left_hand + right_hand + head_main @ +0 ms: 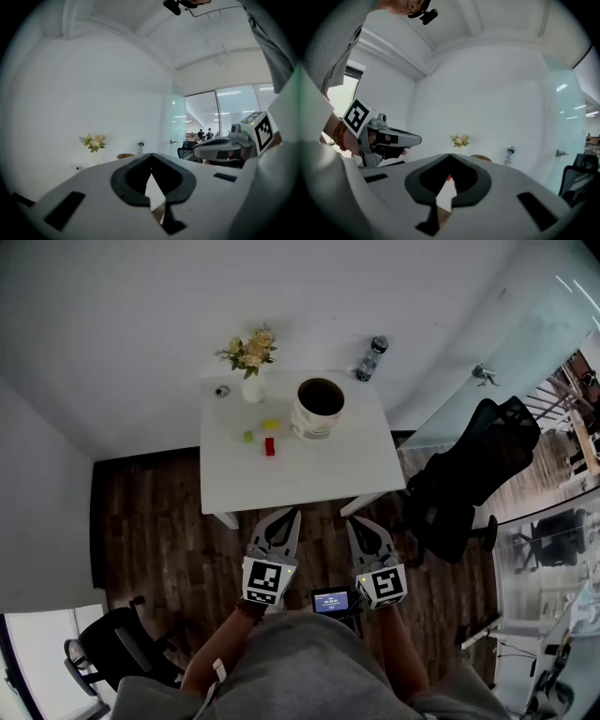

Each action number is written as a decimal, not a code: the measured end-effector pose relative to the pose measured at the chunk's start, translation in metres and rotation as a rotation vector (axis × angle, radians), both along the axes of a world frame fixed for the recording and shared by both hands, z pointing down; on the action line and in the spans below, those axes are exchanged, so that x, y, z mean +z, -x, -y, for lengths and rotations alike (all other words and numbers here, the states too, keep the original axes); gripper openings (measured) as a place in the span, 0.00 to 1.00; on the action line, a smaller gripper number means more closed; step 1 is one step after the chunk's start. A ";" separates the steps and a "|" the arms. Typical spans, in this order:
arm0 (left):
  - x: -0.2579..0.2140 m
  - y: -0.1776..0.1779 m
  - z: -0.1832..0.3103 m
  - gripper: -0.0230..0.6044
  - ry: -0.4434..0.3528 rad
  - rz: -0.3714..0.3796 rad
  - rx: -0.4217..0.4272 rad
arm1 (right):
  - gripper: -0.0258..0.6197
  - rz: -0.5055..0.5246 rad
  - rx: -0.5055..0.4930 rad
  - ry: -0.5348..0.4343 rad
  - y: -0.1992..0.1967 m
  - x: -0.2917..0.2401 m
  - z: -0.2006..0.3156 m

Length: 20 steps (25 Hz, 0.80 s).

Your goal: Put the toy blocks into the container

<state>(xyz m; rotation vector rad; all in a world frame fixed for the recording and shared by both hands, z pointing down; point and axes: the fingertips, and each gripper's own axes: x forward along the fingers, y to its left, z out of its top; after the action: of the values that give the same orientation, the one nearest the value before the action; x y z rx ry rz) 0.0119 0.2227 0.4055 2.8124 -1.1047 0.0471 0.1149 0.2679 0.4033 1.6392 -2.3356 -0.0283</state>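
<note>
A white table [309,474] stands against the wall on a dark wood floor, with a black chair [469,465] off to its right. The person stands at the near edge, well back from everything on it.

The left gripper [293,512] and right gripper [351,520] are held low and side by side in front of the body, tips pointing at the table but short of it. Each has its jaws pressed together with nothing between them. This looks like a ready pose before any reach is made.

The container [314,423], a pale pot with a dark mouth, sits toward the back of the table, open side up to take the blocks. A vase [252,388] of flowers and a bottle [371,359] stand behind it, out of the working path.

The yellow block [270,425], green block [247,436] and red block [270,446] lie loose on the table just left of the container, none inside yet. The carry for each should be short.
</note>
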 end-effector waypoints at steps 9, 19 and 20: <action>0.004 0.009 0.051 0.05 0.060 -0.050 0.009 | 0.04 0.007 -0.010 0.034 0.011 0.008 0.077; 0.015 0.017 0.109 0.05 0.070 0.006 -0.033 | 0.04 0.018 -0.091 0.046 0.006 0.030 0.177; 0.017 0.017 0.117 0.05 0.074 0.017 -0.041 | 0.04 0.020 -0.097 0.050 0.004 0.035 0.188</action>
<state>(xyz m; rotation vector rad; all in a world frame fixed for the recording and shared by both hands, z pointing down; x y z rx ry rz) -0.0054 0.1060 0.4223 2.7284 -1.1400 0.1061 0.1106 0.0800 0.4378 1.5085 -2.4087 0.0262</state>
